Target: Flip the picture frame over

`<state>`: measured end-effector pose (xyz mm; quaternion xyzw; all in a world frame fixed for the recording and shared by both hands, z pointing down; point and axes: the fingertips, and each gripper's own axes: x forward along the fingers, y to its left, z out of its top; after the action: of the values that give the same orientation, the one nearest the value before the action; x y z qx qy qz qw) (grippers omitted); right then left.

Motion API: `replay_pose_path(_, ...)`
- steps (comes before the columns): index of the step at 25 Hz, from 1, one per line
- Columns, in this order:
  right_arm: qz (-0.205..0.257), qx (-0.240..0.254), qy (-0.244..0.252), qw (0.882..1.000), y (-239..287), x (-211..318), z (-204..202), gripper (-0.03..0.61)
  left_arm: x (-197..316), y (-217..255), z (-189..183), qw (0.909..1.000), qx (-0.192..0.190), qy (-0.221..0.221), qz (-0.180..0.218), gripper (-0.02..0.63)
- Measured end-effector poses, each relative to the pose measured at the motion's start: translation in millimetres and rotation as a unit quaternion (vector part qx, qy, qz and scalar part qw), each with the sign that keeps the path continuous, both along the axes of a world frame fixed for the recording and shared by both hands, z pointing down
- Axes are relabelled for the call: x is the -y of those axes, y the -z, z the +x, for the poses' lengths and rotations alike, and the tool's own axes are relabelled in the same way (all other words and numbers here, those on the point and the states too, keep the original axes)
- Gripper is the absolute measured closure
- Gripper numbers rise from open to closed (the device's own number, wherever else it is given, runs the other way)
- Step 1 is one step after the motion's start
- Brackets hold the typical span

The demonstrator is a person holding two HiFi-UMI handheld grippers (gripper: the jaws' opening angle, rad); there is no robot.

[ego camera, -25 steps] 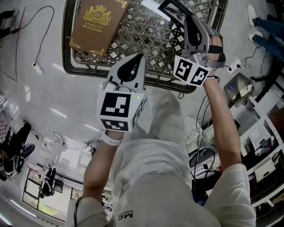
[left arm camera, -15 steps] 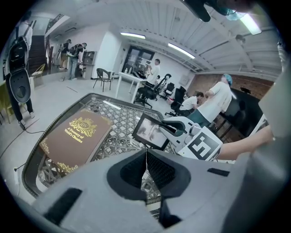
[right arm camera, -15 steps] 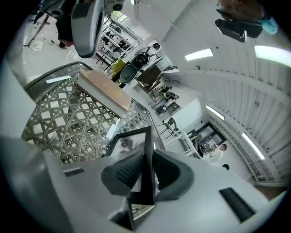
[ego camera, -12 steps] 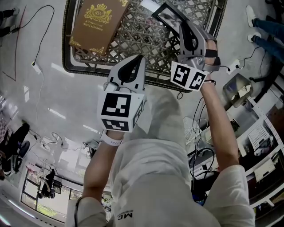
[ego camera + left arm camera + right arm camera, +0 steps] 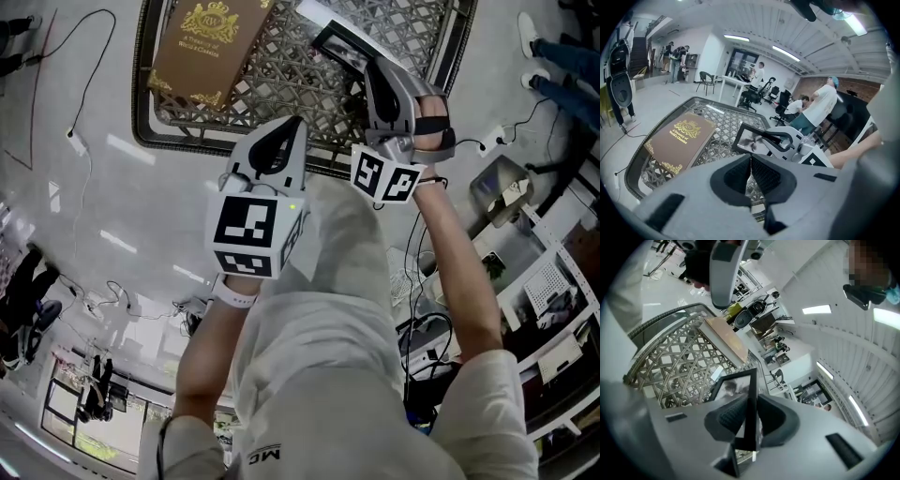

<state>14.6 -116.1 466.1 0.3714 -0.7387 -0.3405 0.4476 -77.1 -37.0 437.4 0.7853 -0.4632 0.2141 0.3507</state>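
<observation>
Right tool [image 5: 751, 414] pinches picture frame [image 5: 334, 37] over lattice table [image 5: 300, 94] bearing a brown book [image 5: 202, 42]; left tool [image 5: 751, 171] pressed together

Picture frame [image 5: 336, 39]: black rim, dark photo, tilted on edge near lattice table's [image 5: 141, 112] right edge, clamped in right gripper [image 5: 751, 416].

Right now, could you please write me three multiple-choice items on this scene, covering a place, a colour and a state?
1. Where does the brown book lie? A on the lattice table; B on the floor; C on a shelf.
2. What colour borders the picture frame? A white; B black; C gold.
3. How is the left gripper? A open; B shut on the frame; C shut, empty.
Key: A, it rests on the lattice; B, its edge shows black; C, its jaws meet with nothing between.
</observation>
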Motion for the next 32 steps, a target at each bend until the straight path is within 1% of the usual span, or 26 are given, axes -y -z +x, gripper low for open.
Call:
replay_pose_path(6,0.056,-0.059,0.029,0.996,3,-17,-10,0.499,-7,3,-6,1.0,-0.001,0.006,0.005,0.585)
replay_pose_path(11,0.074,-0.084,0.04,0.993,3,-26,-16,0.497,-11,5,-13,0.9999,0.0,0.014,0.006,0.584)
replay_pose_path(14,0.098,-0.109,0.044,0.988,-2,-31,-19,0.495,-14,4,-18,0.9998,0.001,0.019,0.005,0.586)
replay_pose_path(17,0.113,-0.115,0.04,0.986,-5,-37,-20,0.495,-17,4,-21,0.9997,0.001,0.023,0.004,0.585)
replay_pose_path(20,0.114,-0.109,0.033,0.987,-4,-41,-21,0.495,-19,5,-24,0.9996,0.001,0.027,0.005,0.585)
replay_pose_path(26,0.101,-0.098,0.029,0.99,-4,-45,-24,0.495,-22,4,-31,0.9993,-0.001,0.036,0.004,0.584)
replay_pose_path(29,0.095,-0.093,0.035,0.991,-5,-54,-29,0.494,-25,2,-32,0.9991,-0.006,0.043,0.0,0.586)
replay_pose_path(32,0.083,-0.091,0.052,0.991,-13,-70,-39,0.494,-29,-1,-34,0.9986,-0.007,0.052,-0.007,0.585)
